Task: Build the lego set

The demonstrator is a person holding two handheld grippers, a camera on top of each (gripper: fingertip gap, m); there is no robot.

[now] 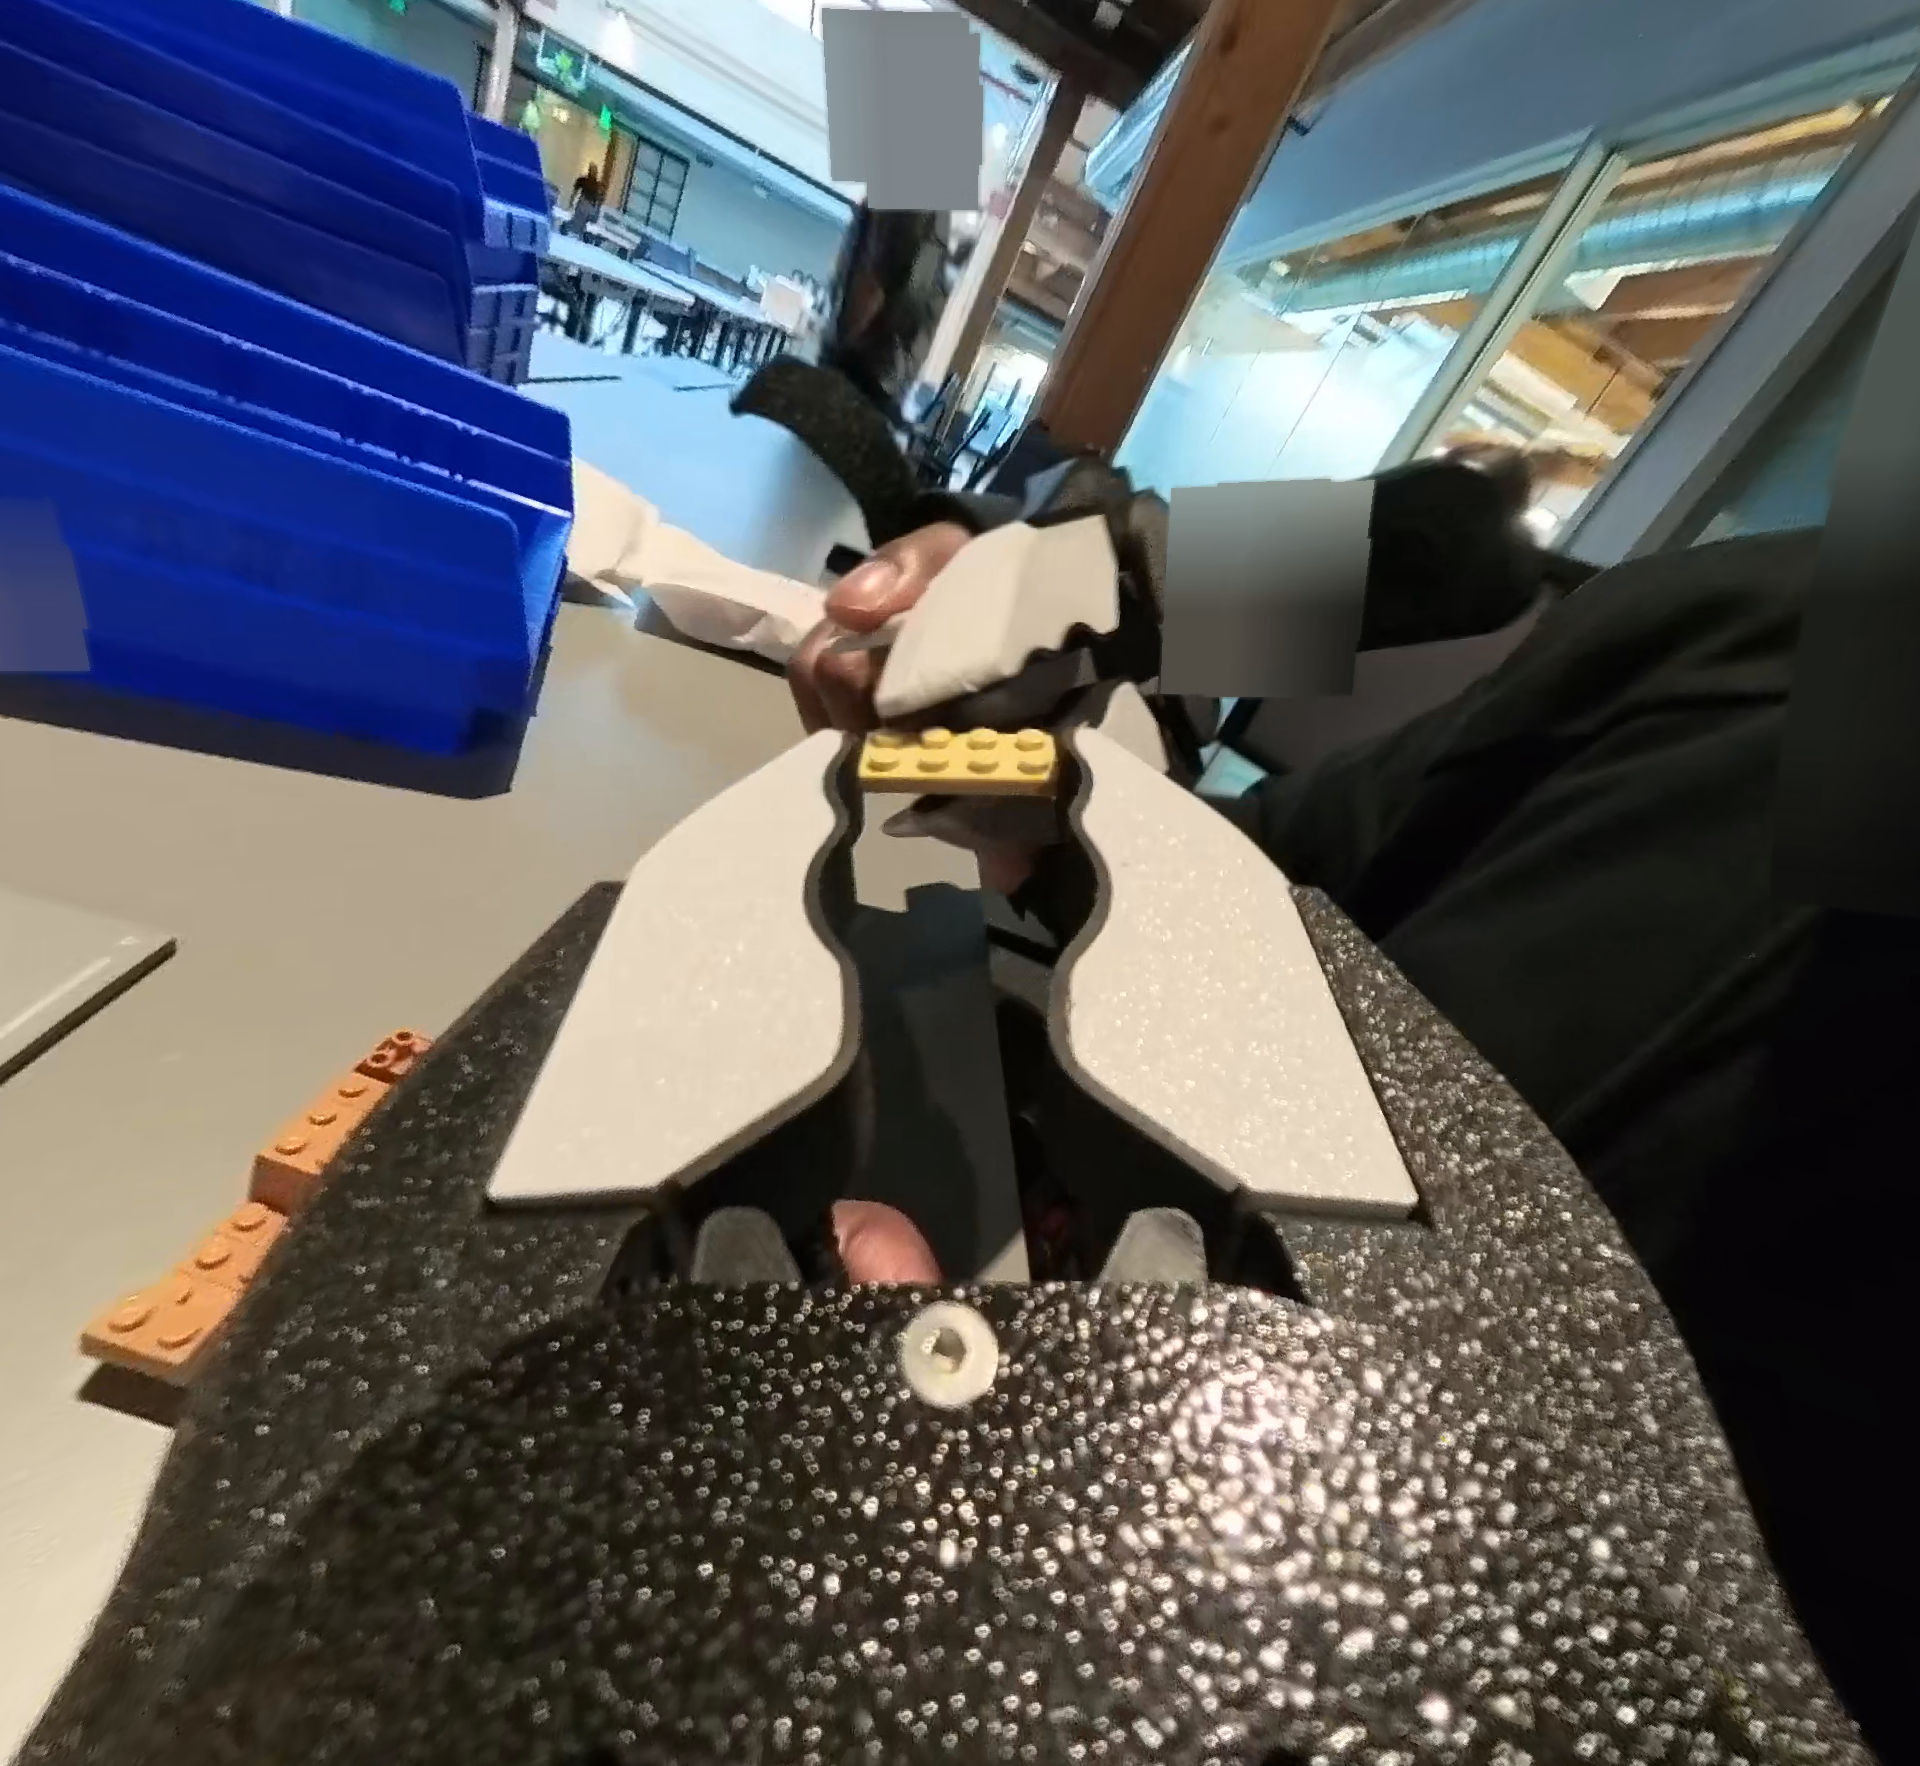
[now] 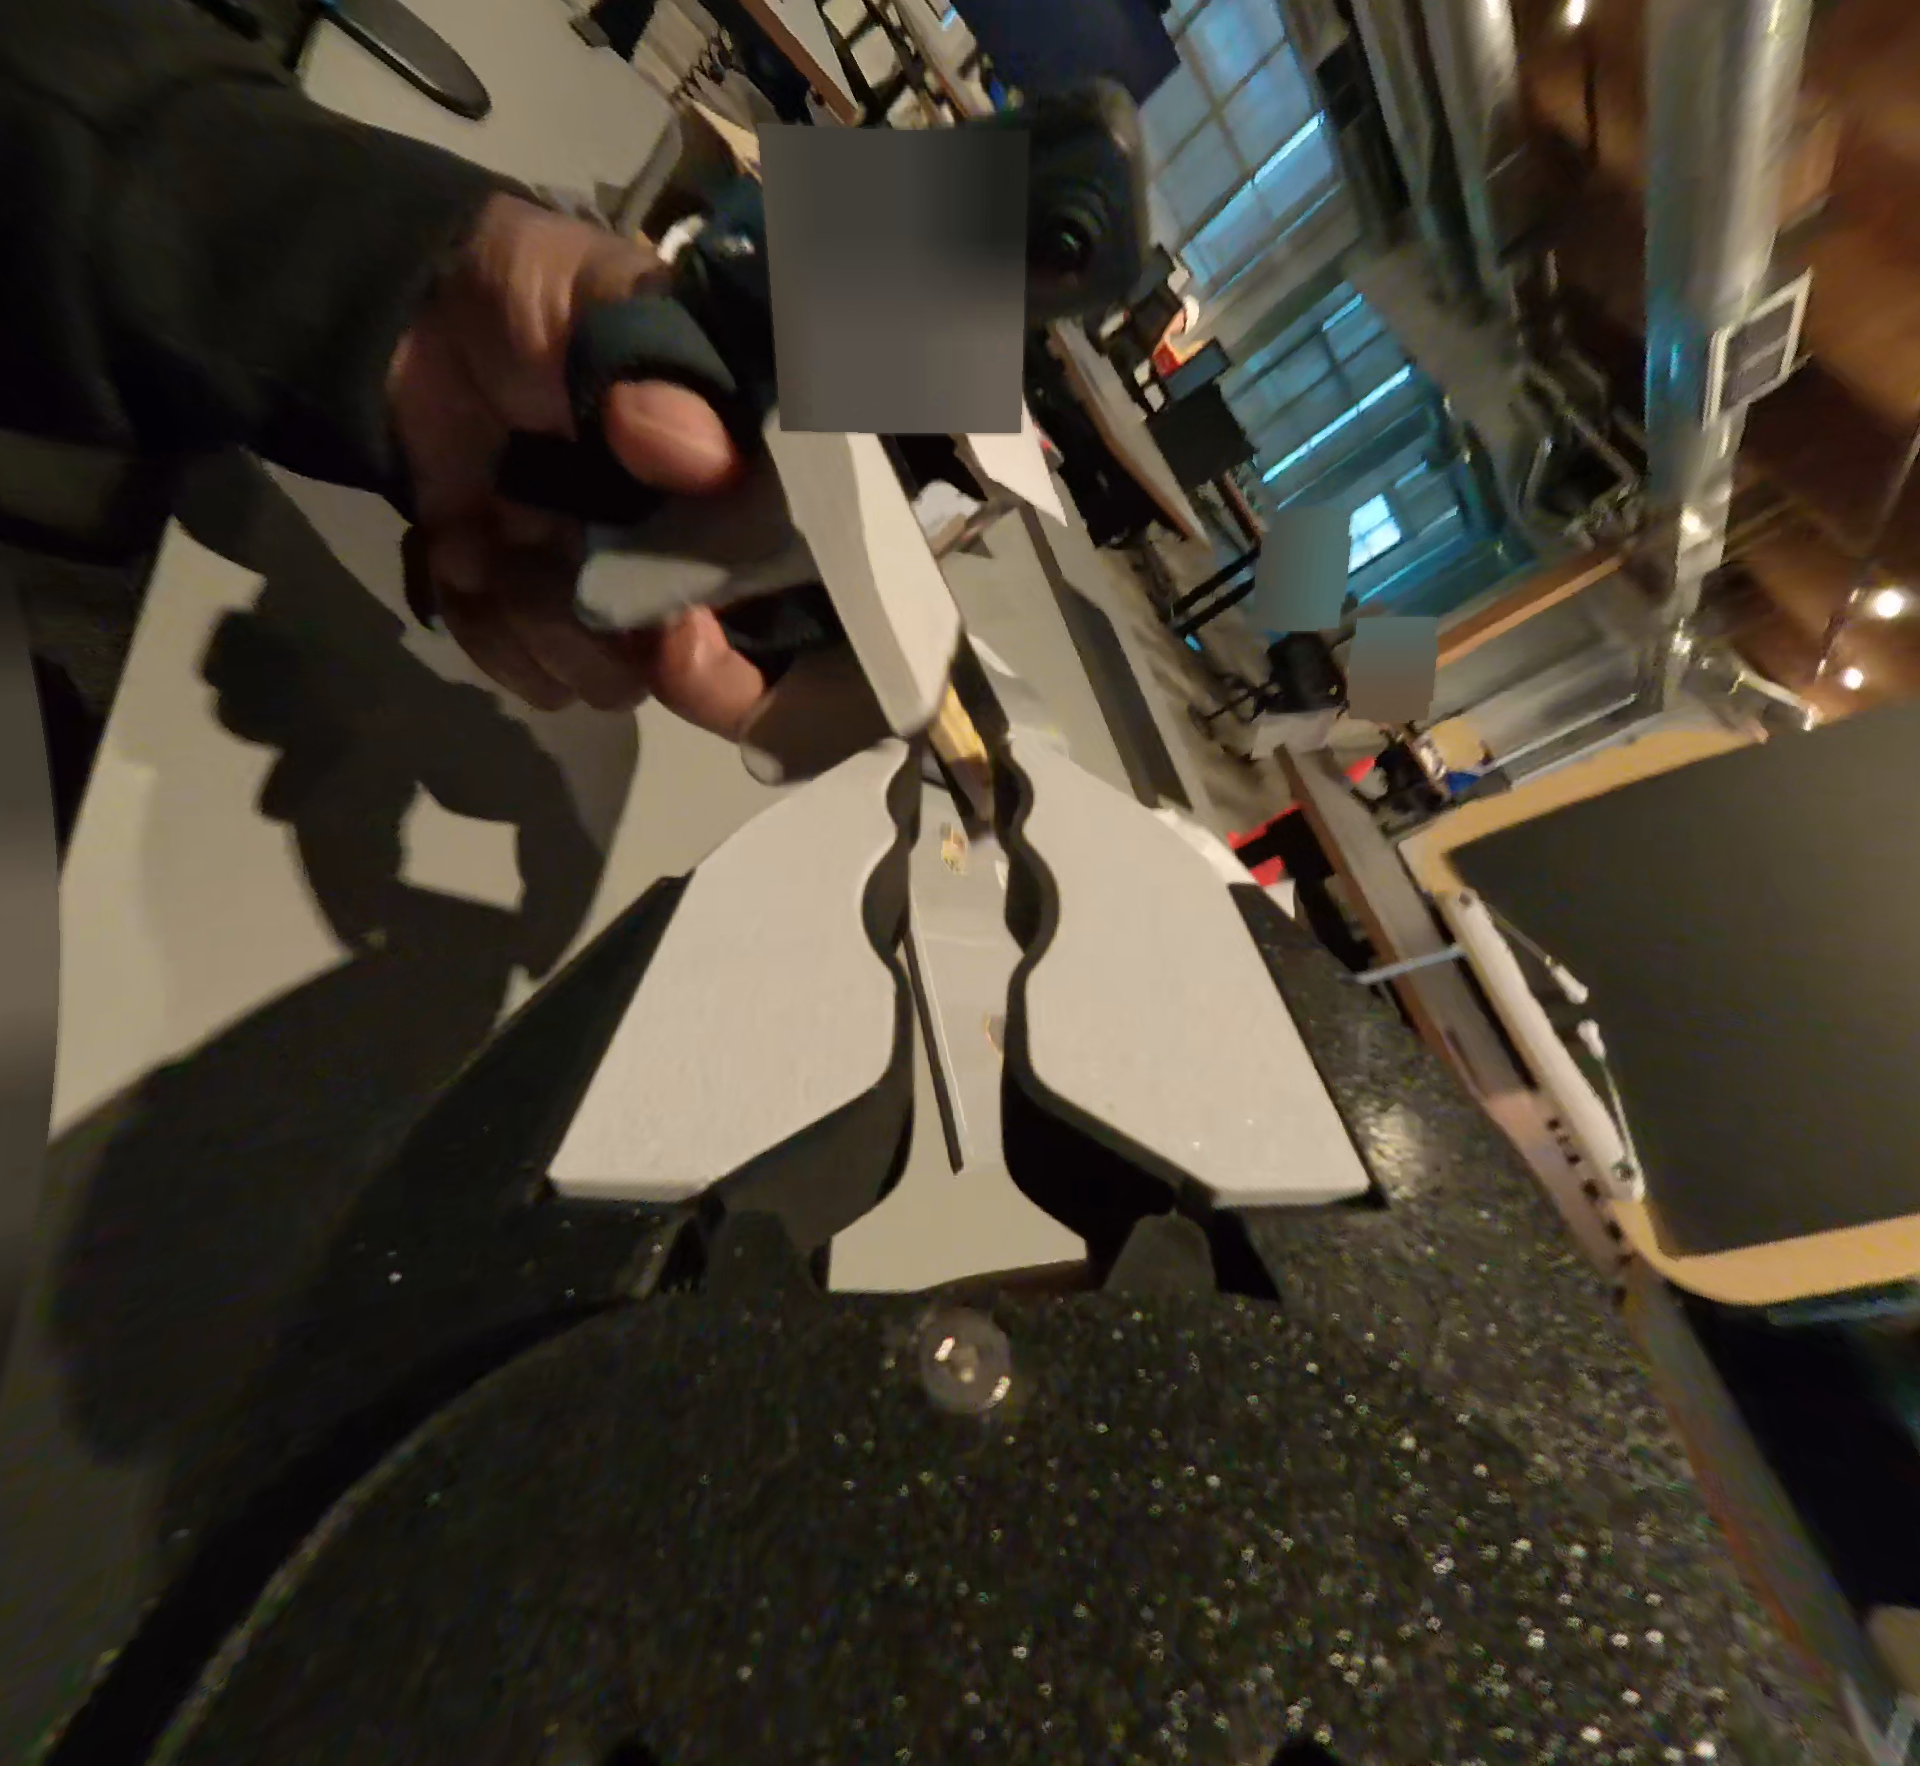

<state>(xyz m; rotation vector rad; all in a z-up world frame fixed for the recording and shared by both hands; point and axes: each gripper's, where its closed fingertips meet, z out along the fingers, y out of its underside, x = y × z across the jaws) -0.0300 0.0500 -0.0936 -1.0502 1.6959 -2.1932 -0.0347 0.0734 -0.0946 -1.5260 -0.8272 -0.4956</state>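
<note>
A yellow two-by-four plate (image 1: 958, 762) is clamped by its short ends between the tips of my left gripper (image 1: 961, 771), studs up, above the table. My right gripper (image 1: 987, 729) comes in from the far side, one finger on the studs and the other under the plate. In the right wrist view the plate (image 2: 958, 748) shows edge-on between the nearly shut tips of my right gripper (image 2: 958, 766). My left gripper (image 2: 883, 594), held in a hand, reaches in from the upper left.
A row of orange bricks (image 1: 260, 1228) lies on the grey table (image 1: 343, 864) at lower left. Blue bins (image 1: 260, 469) stand at the left. A grey sheet (image 1: 62, 978) lies at the left edge, white paper (image 1: 717, 573) behind. A small piece (image 2: 954, 849) lies on the table below. My left and right fingertips are right by each other.
</note>
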